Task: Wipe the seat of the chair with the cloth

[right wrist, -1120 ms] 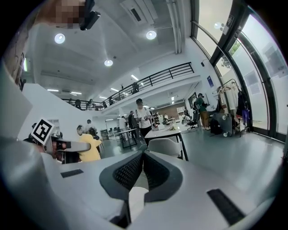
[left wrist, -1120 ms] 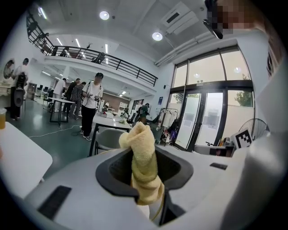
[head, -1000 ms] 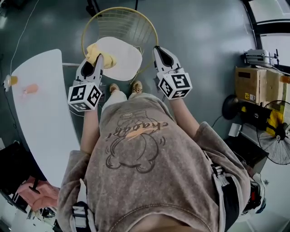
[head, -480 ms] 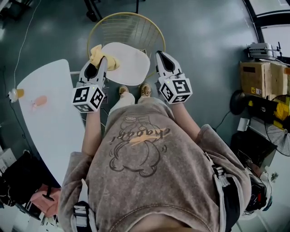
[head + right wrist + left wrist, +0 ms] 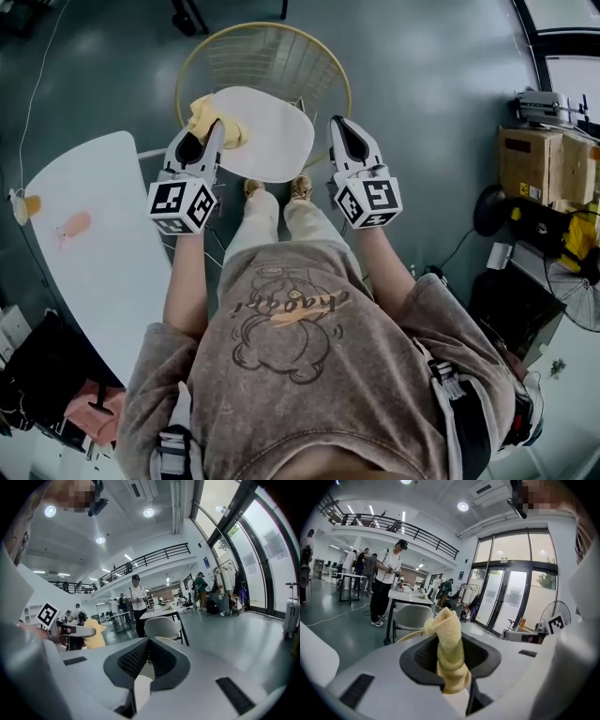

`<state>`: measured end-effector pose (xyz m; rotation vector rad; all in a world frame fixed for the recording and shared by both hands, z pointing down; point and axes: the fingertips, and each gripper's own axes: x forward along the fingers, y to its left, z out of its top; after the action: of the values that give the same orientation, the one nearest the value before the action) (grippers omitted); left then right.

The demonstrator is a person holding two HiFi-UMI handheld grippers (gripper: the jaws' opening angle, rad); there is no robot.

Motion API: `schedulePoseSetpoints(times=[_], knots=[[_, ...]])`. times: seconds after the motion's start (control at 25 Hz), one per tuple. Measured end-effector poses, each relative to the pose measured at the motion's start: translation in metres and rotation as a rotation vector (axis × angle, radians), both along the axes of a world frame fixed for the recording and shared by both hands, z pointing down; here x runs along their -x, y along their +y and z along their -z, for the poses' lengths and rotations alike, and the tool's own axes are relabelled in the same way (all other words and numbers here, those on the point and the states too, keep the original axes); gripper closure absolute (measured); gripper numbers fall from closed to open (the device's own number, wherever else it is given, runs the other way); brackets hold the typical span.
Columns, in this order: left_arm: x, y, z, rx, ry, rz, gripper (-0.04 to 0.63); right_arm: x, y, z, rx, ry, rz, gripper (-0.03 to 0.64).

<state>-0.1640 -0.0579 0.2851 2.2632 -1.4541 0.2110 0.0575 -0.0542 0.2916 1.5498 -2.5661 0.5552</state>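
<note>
Over the seat's left-rear edge: cloth [image 5: 212, 116], yellow and bunched, poking out past the tips of my left tongs [image 5: 212, 133].
Left tongs: clamped on the cloth. The left gripper view shows the roll pinched between the pads, with its free end beyond them.
Right tongs [image 5: 336, 127]: jaws together with nothing between them, just off the seat's right edge.
Chair [image 5: 267, 52]: straight ahead of me, white seat [image 5: 274, 139] between the two tongs, wire back on the far side.
Key relation: the bare seat lies right of the cloth and toward me, and reads wider left-right than deep. The left tongs are the nearer pair.
Contact: I can't tell whether the cloth touches the seat.
Next move (my guess): lower the cloth and sweep it rightward.
Counter [image 5: 94, 253]: left of the chair, outside that sweep.
</note>
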Motion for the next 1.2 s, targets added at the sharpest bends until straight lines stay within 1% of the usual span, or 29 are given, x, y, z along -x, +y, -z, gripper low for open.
schedulePoseSetpoints(times=[0.16,0.44,0.6,0.72,0.84,0.92,1.0,1.2], knots=[[0.002,-0.016,-0.026,0.017,0.005,0.002,0.476,0.0,-0.018,-0.026,0.015,-0.002,-0.012,0.589],[0.005,-0.04,-0.065,0.034,0.03,0.01,0.476,0.008,-0.048,-0.061,0.004,-0.006,-0.016,0.589],[0.007,-0.045,-0.09,0.066,0.05,0.022,0.476,0.012,-0.053,-0.077,0.009,-0.006,-0.021,0.589],[0.017,-0.051,-0.111,0.091,0.059,0.044,0.476,0.015,-0.053,-0.088,0.015,-0.005,-0.014,0.589],[0.033,-0.059,-0.138,0.095,0.01,0.077,0.476,0.016,-0.049,-0.099,0.02,-0.006,-0.009,0.589],[0.041,-0.061,-0.159,0.112,-0.03,0.098,0.476,0.012,-0.045,-0.104,0.023,-0.003,-0.007,0.589],[0.048,-0.064,-0.182,0.143,-0.074,0.104,0.476,0.011,-0.043,-0.108,0.024,-0.005,-0.009,0.589],[0.071,-0.074,-0.242,0.233,-0.17,0.095,0.476,0.024,-0.04,-0.119,0.029,-0.008,-0.003,0.589]])
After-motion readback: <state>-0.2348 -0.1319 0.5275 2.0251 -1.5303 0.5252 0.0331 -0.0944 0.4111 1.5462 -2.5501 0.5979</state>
